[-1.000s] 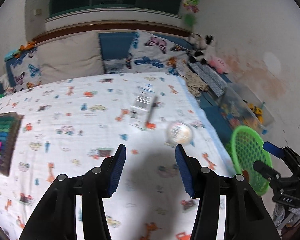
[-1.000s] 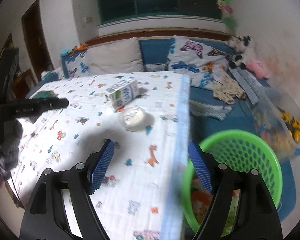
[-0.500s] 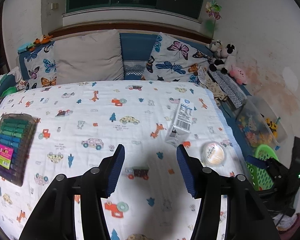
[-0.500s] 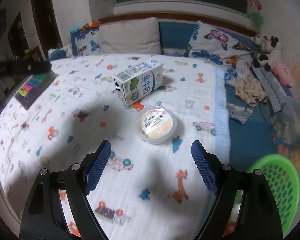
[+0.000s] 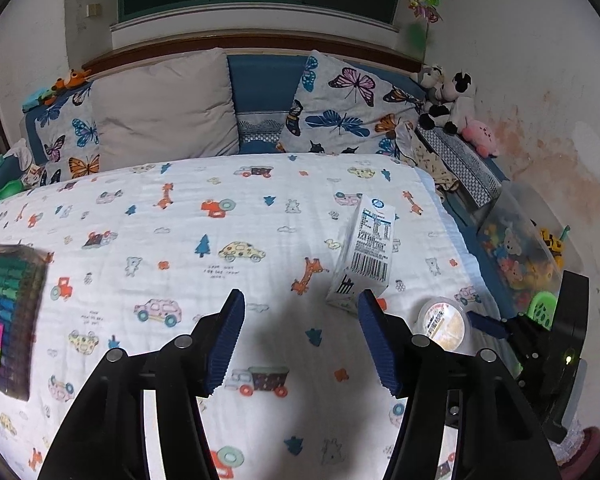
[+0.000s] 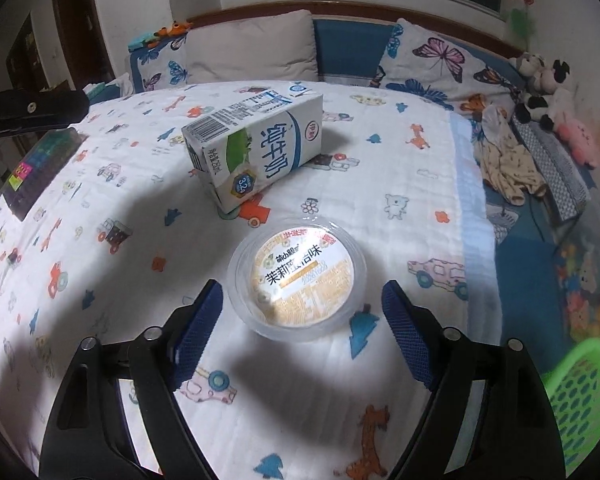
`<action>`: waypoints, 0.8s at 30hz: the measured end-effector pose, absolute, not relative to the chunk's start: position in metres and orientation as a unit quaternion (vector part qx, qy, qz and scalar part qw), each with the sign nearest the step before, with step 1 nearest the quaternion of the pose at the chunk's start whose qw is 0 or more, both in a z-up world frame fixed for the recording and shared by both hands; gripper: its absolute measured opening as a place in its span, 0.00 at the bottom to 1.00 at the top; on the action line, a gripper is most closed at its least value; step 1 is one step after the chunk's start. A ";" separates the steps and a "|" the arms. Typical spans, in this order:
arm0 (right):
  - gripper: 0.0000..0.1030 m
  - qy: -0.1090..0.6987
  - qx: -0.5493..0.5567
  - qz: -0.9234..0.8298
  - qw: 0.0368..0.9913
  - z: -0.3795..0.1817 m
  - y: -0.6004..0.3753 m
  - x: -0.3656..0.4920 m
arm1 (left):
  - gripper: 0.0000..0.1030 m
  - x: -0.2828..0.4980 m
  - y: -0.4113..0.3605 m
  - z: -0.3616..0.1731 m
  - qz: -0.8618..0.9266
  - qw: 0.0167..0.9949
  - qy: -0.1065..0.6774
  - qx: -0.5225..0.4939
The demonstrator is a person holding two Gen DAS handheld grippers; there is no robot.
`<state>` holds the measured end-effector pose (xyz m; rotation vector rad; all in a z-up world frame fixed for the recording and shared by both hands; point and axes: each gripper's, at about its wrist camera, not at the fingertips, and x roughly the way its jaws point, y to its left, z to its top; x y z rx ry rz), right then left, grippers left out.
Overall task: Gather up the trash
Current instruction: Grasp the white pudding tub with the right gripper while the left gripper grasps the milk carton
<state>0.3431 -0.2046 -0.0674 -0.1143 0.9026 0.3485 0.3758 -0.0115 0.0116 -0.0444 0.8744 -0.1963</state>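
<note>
A white milk carton [image 5: 367, 250] [image 6: 256, 148] lies on its side on the patterned bedspread [image 5: 180, 240]. Just nearer the bed's right edge sits a round clear-plastic cup with a printed lid [image 5: 444, 322] [image 6: 298, 278]. My right gripper [image 6: 302, 328] hovers over the near side of the cup, its jaws closing, wider than the cup and not touching it. My left gripper [image 5: 300, 340] hangs above bare bedspread left of the carton, its jaws opening with nothing between them. The right gripper's tip [image 5: 488, 326] shows beside the cup in the left wrist view.
A green mesh basket [image 6: 576, 404] [image 5: 542, 310] stands off the bed's right edge. A pack of marker pens [image 5: 4, 312] [image 6: 40, 172] lies at the bed's left. Pillows [image 5: 164, 108] line the headboard; plush toys [image 5: 452, 100] and a clear toy box [image 5: 528, 248] sit along the right wall.
Both grippers have travelled over the bed. The right one swung away from the basket and dropped close over the cup. The left view now shows the carton and cup to its right.
</note>
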 end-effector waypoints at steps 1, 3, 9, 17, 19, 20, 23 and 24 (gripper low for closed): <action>0.72 0.433 -0.057 0.169 0.884 -0.068 -0.204 0.344 | 0.59 0.378 -0.014 0.011 -0.095 0.901 0.422 -0.019; 0.67 0.432 -0.056 0.171 0.884 -0.069 -0.204 0.343 | 0.60 0.382 -0.022 0.010 -0.098 0.902 0.420 -0.012; 0.65 0.422 -0.047 0.174 0.888 -0.065 -0.214 0.334 | 0.64 0.394 -0.049 0.005 -0.104 0.905 0.413 0.023; 0.65 0.413 -0.022 0.167 0.895 -0.052 -0.242 0.319 | 0.64 0.419 -0.079 -0.009 -0.114 0.897 0.424 0.040; 0.65 0.411 -0.014 0.165 0.896 -0.050 -0.250 0.314 | 0.64 0.425 -0.084 -0.013 -0.114 0.897 0.426 0.041; 0.65 0.411 -0.010 0.164 0.897 -0.048 -0.254 0.311 | 0.64 0.428 -0.087 -0.014 -0.115 0.896 0.426 0.042; 0.65 0.408 -0.001 0.158 0.899 -0.045 -0.265 0.303 | 0.64 0.436 -0.095 -0.019 -0.113 0.896 0.428 0.048; 0.65 0.406 0.004 0.155 0.900 -0.043 -0.271 0.299 | 0.64 0.440 -0.098 -0.021 -0.112 0.894 0.430 0.053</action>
